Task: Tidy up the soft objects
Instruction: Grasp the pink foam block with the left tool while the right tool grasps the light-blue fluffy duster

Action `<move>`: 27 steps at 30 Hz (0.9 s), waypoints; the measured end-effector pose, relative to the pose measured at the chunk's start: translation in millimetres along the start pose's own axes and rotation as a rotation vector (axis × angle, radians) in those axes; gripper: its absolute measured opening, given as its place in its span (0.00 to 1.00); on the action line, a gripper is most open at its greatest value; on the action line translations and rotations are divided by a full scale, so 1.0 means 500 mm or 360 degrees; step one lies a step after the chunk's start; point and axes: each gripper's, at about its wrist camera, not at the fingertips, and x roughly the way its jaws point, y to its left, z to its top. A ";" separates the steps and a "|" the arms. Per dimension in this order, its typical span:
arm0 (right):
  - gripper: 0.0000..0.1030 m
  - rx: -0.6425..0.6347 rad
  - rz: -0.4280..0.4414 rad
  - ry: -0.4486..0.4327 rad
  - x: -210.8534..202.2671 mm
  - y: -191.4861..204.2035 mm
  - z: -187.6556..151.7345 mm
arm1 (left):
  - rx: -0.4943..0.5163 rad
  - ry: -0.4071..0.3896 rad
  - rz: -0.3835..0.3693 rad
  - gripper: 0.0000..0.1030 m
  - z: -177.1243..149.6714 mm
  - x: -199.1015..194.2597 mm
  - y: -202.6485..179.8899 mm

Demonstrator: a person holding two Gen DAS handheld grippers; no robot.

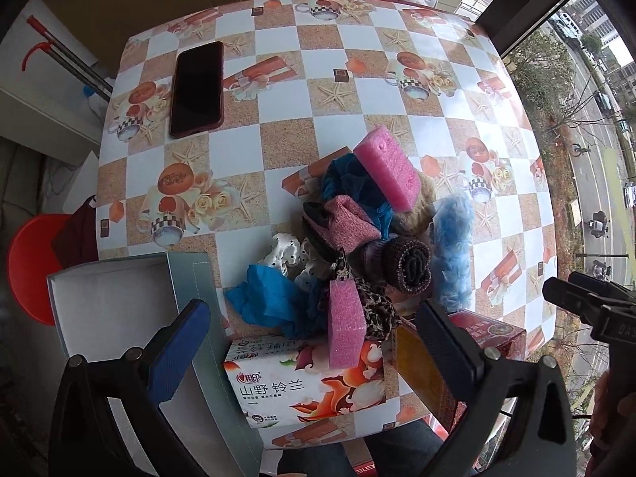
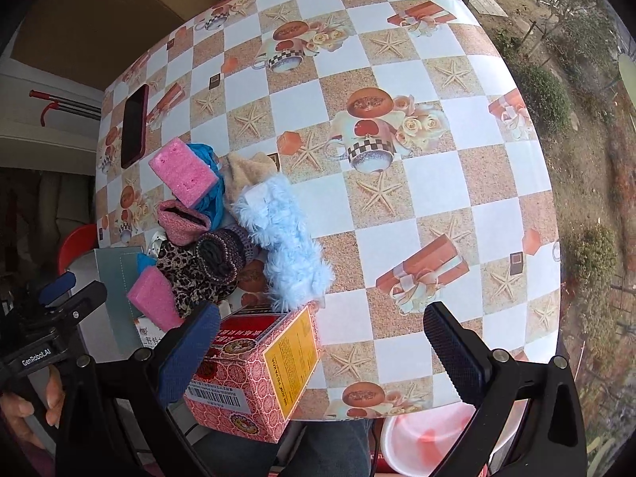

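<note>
At centre frame, your porous pink sponge (image 1: 387,173) tops a heap of knit, fluffy cloths (image 1: 357,246); both grippers' fingers (image 1: 179,353) (image 2: 453,346) spread wide, holding nothing.

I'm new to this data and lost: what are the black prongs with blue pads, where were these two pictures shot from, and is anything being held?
No robot: a person holds two handheld grippers, each carrying a fisheye camera looking along its fingers. One picture looks past the left gripper, the other past the right gripper. Both are open and hold nothing. On the patterned table lies a pile of soft things: pink sponges, a fluffy blue cloth, rolled socks. Beside them are a tissue pack, a red carton, an open grey box and a phone.
</note>
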 end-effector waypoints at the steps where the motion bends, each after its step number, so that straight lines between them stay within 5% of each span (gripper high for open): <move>1: 1.00 -0.0009 -0.0013 0.0009 0.008 -0.001 0.006 | -0.0004 0.0011 -0.0005 1.00 0.008 0.008 -0.001; 15: 1.00 -0.0199 0.0074 0.0286 0.204 0.033 0.084 | 0.0183 0.0019 0.0014 0.98 0.168 0.144 -0.108; 18: 1.00 -0.0230 0.0071 0.0340 0.243 0.041 0.088 | 0.0137 0.0065 0.0038 0.76 0.187 0.169 -0.111; 20: 1.00 -0.0244 0.0063 0.0359 0.266 0.049 0.089 | 0.0105 0.0118 0.0033 0.53 0.196 0.189 -0.109; 23: 0.99 -0.0248 0.0067 0.0336 0.278 0.057 0.087 | 0.0051 0.0140 -0.0023 0.41 0.198 0.198 -0.101; 24: 0.95 -0.0246 0.0079 0.0323 0.277 0.060 0.086 | 0.0049 0.0107 -0.0040 0.40 0.197 0.192 -0.100; 26: 0.50 -0.0236 0.0108 0.0317 0.280 0.063 0.086 | 0.0080 0.0035 -0.0041 0.35 0.195 0.173 -0.102; 27: 0.43 -0.0218 0.0128 0.0329 0.283 0.061 0.086 | 0.0101 -0.0001 -0.0045 0.35 0.194 0.164 -0.104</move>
